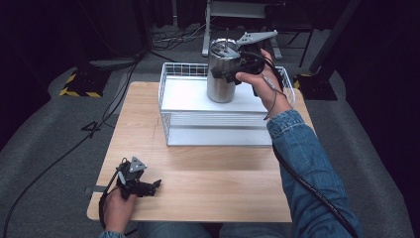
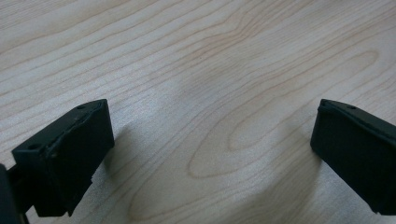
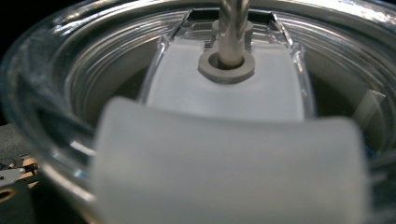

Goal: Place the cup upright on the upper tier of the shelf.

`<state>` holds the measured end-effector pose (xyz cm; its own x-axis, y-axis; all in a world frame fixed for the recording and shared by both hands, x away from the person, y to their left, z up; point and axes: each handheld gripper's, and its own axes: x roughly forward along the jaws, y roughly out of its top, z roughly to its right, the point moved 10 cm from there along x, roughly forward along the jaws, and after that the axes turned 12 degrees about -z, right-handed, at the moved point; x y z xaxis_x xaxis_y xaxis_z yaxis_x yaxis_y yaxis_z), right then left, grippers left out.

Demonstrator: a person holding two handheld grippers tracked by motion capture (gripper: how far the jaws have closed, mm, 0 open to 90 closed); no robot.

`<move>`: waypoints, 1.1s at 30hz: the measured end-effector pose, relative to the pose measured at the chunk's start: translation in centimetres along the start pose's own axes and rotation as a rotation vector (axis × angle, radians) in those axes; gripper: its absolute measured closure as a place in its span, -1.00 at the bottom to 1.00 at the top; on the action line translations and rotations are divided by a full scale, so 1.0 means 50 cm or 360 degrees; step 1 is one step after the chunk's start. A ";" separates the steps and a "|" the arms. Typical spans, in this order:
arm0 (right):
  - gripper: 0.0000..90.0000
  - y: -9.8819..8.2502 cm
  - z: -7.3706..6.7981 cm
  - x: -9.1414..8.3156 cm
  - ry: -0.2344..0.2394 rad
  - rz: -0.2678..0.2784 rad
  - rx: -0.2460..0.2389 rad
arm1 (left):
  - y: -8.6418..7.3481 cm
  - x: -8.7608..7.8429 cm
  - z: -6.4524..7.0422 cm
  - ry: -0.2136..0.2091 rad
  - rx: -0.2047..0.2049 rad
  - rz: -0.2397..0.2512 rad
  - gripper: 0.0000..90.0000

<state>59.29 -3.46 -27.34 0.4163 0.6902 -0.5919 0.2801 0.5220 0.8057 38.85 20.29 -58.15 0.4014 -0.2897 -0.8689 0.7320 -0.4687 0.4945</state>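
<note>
1. The step in hand looks like placing, or lifting, the steel tumbler (image 1: 221, 74) at the white wire basket (image 1: 171, 89) on the far half of the desk (image 1: 208, 183). The tumbler is upright over the basket's white floor, toward its far right part; whether its base touches the floor cannot be told.
2. The right tongs (image 1: 229, 74) are at the tumbler's upper wall, just under the rim, with the person's hand (image 1: 257, 79) behind them. They appear clamped on the tumbler, though the jaws themselves are hidden in the right gripper view.
3. That view looks down on the clear lid (image 3: 196, 93), with a straw (image 3: 231, 32) passing through a grey ring (image 3: 226, 67) near its middle. A blurred pale bar lies across the foreground.
4. The left tongs (image 1: 148, 187) rest idle at the near left corner of the desk, jaws wide apart over bare wood.
5. The next move, as I judge it, calls for keeping the tumbler upright and steady, since its weight sits high.
6. The basket holds nothing but the tumbler. What is inside the tumbler cannot be seen.
</note>
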 end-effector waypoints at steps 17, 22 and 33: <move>-0.93 -0.015 0.010 0.013 0.0043 0.0003 0.0015 | 0.000 0.000 0.000 0.0001 -0.0001 0.0001 -1.00; -0.93 -0.016 0.011 0.014 0.0046 -0.0002 0.0020 | 0.000 0.000 0.000 0.0000 -0.0001 0.0001 -1.00; -1.00 -0.022 0.012 0.024 0.0057 -0.0014 0.0083 | 0.000 0.000 0.000 0.0000 0.0000 0.0001 -1.00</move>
<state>60.03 -3.49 -28.92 0.3828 0.7036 -0.5986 0.3288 0.5018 0.8001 38.85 20.28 -58.14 0.4019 -0.2900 -0.8686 0.7319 -0.4683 0.4950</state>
